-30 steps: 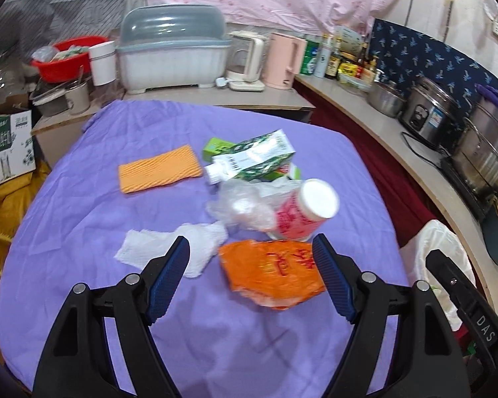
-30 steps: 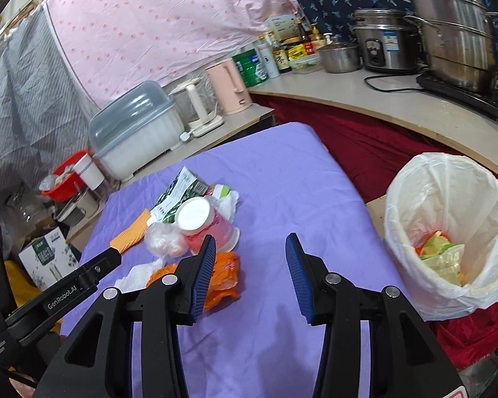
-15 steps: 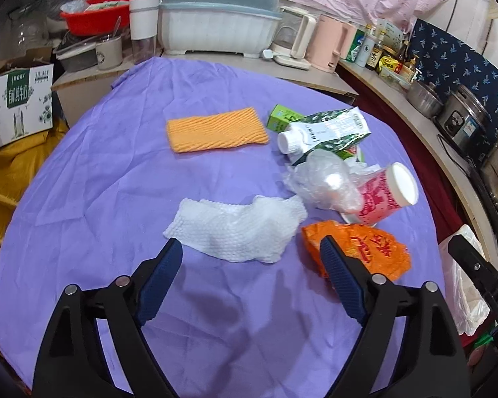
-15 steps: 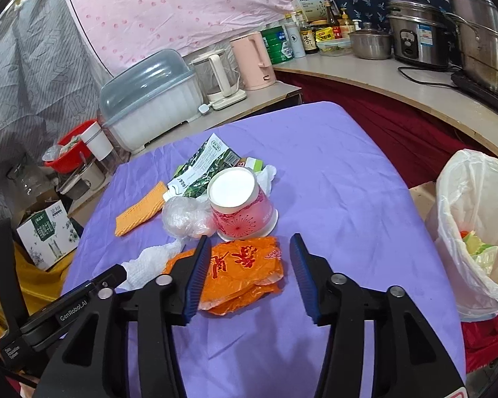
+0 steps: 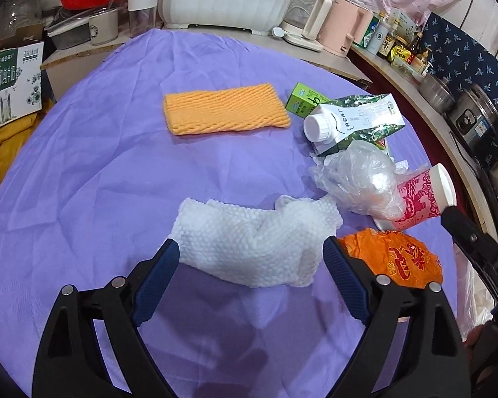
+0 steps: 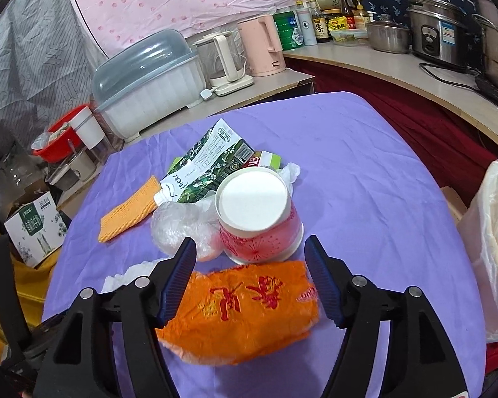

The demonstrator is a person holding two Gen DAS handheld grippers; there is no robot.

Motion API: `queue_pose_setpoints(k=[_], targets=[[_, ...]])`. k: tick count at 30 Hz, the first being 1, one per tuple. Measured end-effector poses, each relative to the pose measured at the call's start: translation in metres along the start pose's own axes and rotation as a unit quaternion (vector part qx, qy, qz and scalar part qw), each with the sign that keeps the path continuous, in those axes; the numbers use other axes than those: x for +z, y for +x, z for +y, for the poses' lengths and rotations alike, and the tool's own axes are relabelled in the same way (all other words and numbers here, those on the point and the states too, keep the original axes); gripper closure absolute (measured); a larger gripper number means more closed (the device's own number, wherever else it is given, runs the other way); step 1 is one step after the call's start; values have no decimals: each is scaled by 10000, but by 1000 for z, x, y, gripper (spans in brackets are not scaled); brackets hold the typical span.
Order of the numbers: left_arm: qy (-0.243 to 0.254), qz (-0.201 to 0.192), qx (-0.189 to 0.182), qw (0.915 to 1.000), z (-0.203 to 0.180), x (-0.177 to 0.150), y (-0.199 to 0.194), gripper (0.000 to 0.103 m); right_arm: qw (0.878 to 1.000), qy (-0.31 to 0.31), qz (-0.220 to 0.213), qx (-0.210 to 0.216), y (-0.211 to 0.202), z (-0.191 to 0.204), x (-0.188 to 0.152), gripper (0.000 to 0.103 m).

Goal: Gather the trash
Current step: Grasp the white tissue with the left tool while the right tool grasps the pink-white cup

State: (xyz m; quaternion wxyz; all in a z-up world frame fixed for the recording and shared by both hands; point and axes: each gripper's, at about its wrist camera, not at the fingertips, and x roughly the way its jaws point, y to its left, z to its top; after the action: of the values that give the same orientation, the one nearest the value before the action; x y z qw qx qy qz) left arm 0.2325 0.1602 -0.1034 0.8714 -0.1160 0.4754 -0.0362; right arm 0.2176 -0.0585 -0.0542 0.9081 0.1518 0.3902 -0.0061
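Observation:
My left gripper (image 5: 250,258) is open, its blue pads on either side of a crumpled white paper towel (image 5: 252,238) on the purple tablecloth (image 5: 99,172). My right gripper (image 6: 249,262) is open, straddling an orange plastic bag (image 6: 245,311), which also shows in the left wrist view (image 5: 395,255). Behind it stand an upturned red-and-white paper cup (image 6: 255,215), a clear crumpled plastic bag (image 6: 182,222), a green-and-white carton (image 6: 206,165) and an orange sponge cloth (image 6: 129,209). A white-lined trash bin (image 6: 494,248) stands at the right, off the table.
Behind the table a side counter holds a dish rack with a grey lid (image 6: 149,83), a kettle (image 6: 225,59) and a pink jug (image 6: 262,43). Pots and a rice cooker (image 6: 438,33) line the right counter. A cardboard box (image 5: 10,83) sits at left.
Both grippers have moved forward and down toward the table. The left one shifted from the orange bag to the paper towel; the right one closed in over the orange bag. Both stay open.

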Motion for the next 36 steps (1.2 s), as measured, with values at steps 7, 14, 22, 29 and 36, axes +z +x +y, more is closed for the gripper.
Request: queue_pose_setpoints(k=[7,14,22,29,36], targets=[[100,34,-62,9999,-6,4,14,23,9999,-81,61,-108,27,3,10,37],[115,73,-139,9998,-7,7,21,42,9999,-18,108,-129,40,-1,15,42],[111,124,-262,9995,-8,7,19,73,9999,51,-27,-130,30,-7,12,42],[121,59,-309,9994,-13,4,4,86,9996,150,-214,-139,4,-15,16,42],[186,-235,-358,9989,-24,4,-29,87,9983,291,-489,-152,-33,-30,17,42]])
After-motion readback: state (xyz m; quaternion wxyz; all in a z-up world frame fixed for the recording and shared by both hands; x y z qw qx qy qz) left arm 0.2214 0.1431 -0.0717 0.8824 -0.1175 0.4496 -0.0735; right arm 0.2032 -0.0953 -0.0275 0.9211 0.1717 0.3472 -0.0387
